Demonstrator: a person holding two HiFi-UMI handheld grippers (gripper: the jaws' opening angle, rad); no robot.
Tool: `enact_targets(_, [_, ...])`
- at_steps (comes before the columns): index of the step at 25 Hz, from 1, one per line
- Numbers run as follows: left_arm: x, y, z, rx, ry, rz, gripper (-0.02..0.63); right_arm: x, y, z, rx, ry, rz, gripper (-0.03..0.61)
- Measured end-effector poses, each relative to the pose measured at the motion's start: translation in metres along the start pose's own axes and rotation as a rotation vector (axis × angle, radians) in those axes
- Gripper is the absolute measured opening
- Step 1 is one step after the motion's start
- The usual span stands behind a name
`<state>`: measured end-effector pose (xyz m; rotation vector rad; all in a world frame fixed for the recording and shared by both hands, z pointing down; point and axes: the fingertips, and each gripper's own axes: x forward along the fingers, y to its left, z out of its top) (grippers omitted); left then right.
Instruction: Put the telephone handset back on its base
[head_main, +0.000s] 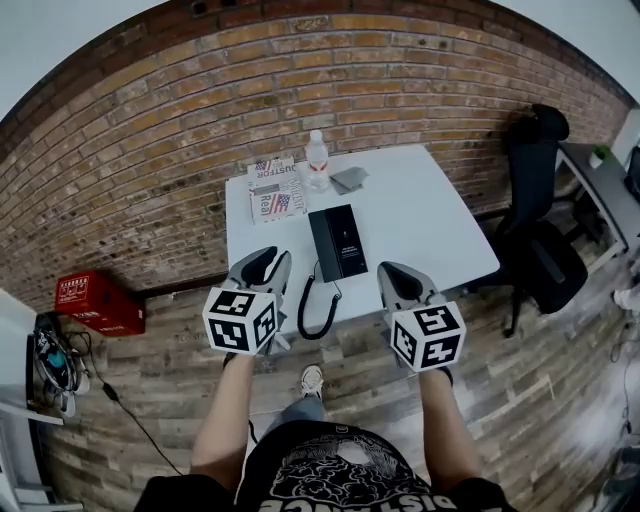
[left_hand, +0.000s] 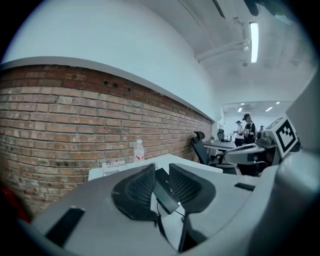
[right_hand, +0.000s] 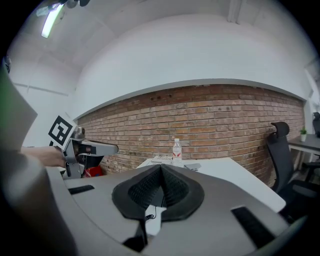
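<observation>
A flat black telephone (head_main: 338, 242) lies near the front of the white table (head_main: 430, 220), and its coiled cord (head_main: 318, 310) loops over the front edge. I cannot make out the handset apart from the base. My left gripper (head_main: 272, 256) hovers at the table's front edge, left of the telephone. Its jaws stand apart in the left gripper view (left_hand: 161, 166), with nothing between them and the telephone (left_hand: 165, 189) showing through the gap. My right gripper (head_main: 392, 270) hovers right of the telephone, its pads (right_hand: 161, 167) meeting at the tips on nothing.
At the back of the table stand a water bottle (head_main: 317, 160), stacked papers (head_main: 275, 190) and a small grey item (head_main: 349, 179). A black office chair (head_main: 540, 240) is to the right and a red box (head_main: 95, 302) sits on the floor at left. The brick wall runs behind.
</observation>
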<state>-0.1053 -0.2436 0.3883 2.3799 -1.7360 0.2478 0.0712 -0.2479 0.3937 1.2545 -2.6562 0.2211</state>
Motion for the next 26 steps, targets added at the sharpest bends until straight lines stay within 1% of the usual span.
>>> enact_targets(3, [-0.009,-0.010,-0.005,0.022,-0.002,0.009,0.021,-0.008,0.002,0.000,-0.013,0.001,0.003,0.002])
enact_targets(4, [-0.012,-0.013,-0.006,0.025,-0.003,0.011,0.014,-0.010,0.003,0.000,-0.016,0.001,0.004,0.002])
enact_targets(11, [-0.024,-0.015,-0.012,0.013,-0.007,0.035,0.009,-0.020,0.009,-0.003,-0.031,0.005,0.011,0.002])
enact_targets(17, [-0.027,-0.019,-0.013,0.008,-0.018,0.034,0.009,-0.025,0.011,-0.003,-0.039,0.004,0.011,0.002])
enact_targets(26, [-0.024,-0.020,-0.018,0.000,-0.005,0.027,0.009,-0.025,0.011,-0.004,-0.041,0.002,0.014,0.002])
